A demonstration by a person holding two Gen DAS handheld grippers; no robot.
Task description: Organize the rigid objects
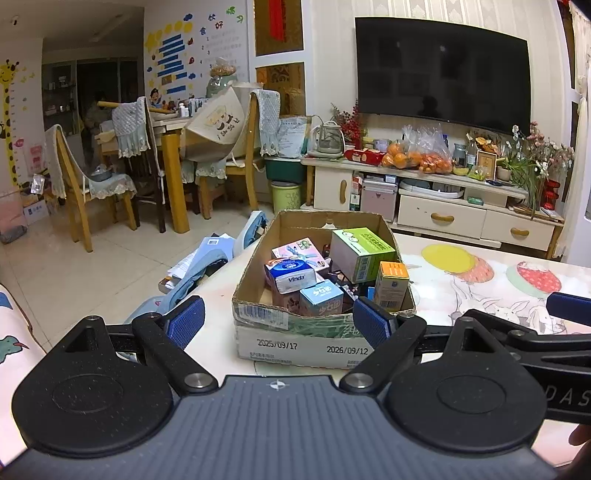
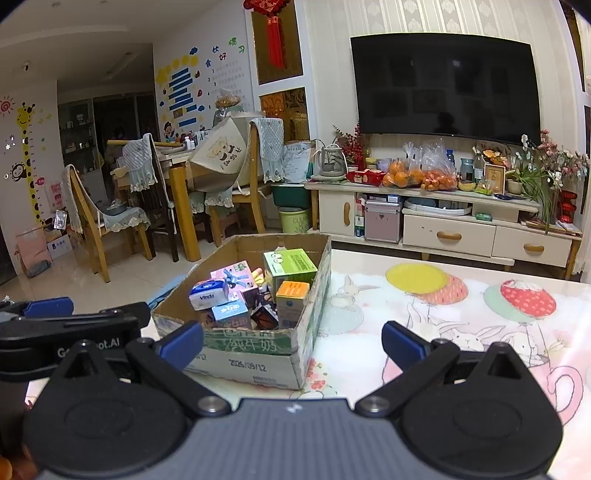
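Ahead of both claws, left (image 1: 277, 325) and right (image 2: 291, 343), each spread apart and empty, box (image 1: 258, 280) corrals cartons (image 1: 364, 254), probably loosely, on worktop (image 2: 461, 306).

A dark television (image 1: 441, 72) hangs on the striped wall above a cream TV cabinet (image 1: 439, 206). On the cabinet top sit a bag of oranges (image 1: 417, 157), a glass kettle (image 1: 328, 138) and potted flowers (image 1: 535, 162). To the left stands a wooden dining table (image 1: 171, 147) with covered chairs (image 1: 85, 177) around it and a canvas tote bag (image 1: 216, 123) hung off its corner. A giraffe height chart (image 2: 27, 155) decorates the far left wall, and a red knot ornament (image 2: 273, 33) hangs high. The worktop (image 2: 461, 295) wears a cartoon rabbit cloth.
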